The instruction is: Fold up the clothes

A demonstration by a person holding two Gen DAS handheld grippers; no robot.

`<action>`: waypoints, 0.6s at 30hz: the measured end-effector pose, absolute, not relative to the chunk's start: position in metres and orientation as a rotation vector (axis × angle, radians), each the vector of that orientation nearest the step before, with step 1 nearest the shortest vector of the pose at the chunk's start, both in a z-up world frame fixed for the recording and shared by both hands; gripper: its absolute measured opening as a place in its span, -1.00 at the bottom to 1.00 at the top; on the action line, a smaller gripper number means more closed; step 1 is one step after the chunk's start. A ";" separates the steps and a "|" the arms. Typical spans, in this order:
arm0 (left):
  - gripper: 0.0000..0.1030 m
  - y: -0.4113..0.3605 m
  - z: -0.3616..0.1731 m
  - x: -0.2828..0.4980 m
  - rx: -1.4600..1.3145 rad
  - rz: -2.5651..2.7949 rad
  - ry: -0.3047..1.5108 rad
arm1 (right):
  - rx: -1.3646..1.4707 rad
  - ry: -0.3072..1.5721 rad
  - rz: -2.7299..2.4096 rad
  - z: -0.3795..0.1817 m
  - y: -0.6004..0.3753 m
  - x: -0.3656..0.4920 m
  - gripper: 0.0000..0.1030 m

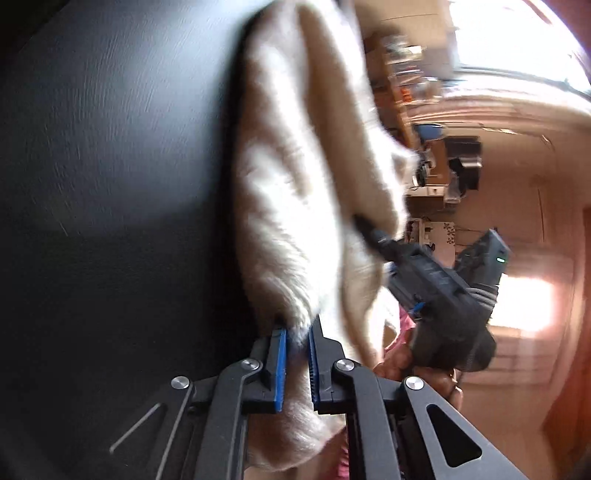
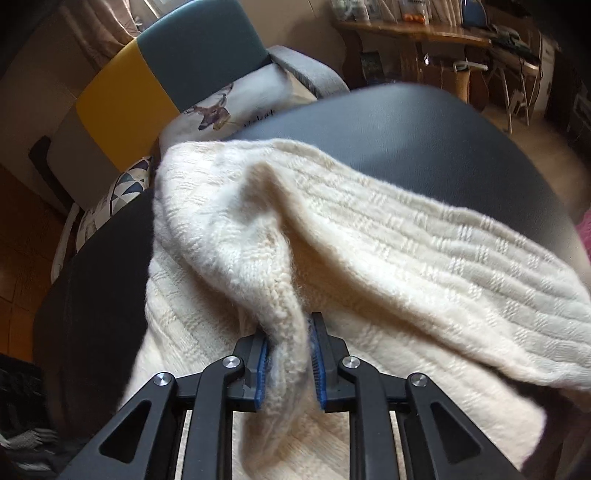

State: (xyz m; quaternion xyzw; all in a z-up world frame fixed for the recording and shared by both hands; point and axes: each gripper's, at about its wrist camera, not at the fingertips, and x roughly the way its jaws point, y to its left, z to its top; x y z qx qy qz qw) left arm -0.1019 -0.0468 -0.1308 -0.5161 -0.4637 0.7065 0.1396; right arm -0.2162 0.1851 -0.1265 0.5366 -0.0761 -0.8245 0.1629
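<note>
A cream knitted sweater (image 2: 388,236) lies on a black table (image 2: 406,129), one layer lifted and folded over. In the right wrist view my right gripper (image 2: 291,332) is shut on a thick knitted edge of the sweater, which runs up between its blue pads (image 2: 317,362). In the left wrist view, which is rolled and blurred, my left gripper (image 1: 297,328) is shut on another fold of the sweater (image 1: 295,184) beside the table (image 1: 110,184). The right gripper (image 1: 369,229) shows there too, its tip buried in the cloth.
A sofa with a yellow and teal back (image 2: 147,85) and printed cushions (image 2: 218,110) stands beyond the table's far left edge. A wooden shelf (image 2: 406,29) with clutter runs along the back. A hand (image 1: 402,362) holds the right gripper; pink fabric (image 1: 404,321) shows beside it.
</note>
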 end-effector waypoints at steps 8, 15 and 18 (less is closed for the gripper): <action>-1.00 -0.071 -0.003 -0.080 -1.300 2.382 -0.911 | 1.616 -0.163 -2.426 -0.150 0.195 -0.209 -0.68; -0.61 -0.085 -0.114 -0.066 -1.586 2.128 -1.147 | 1.564 -0.261 -2.392 -0.120 0.206 -0.189 -0.54; -0.58 -0.084 -0.153 -0.053 -1.604 1.956 -1.331 | 1.482 -0.190 -2.357 -0.099 0.204 -0.163 -0.45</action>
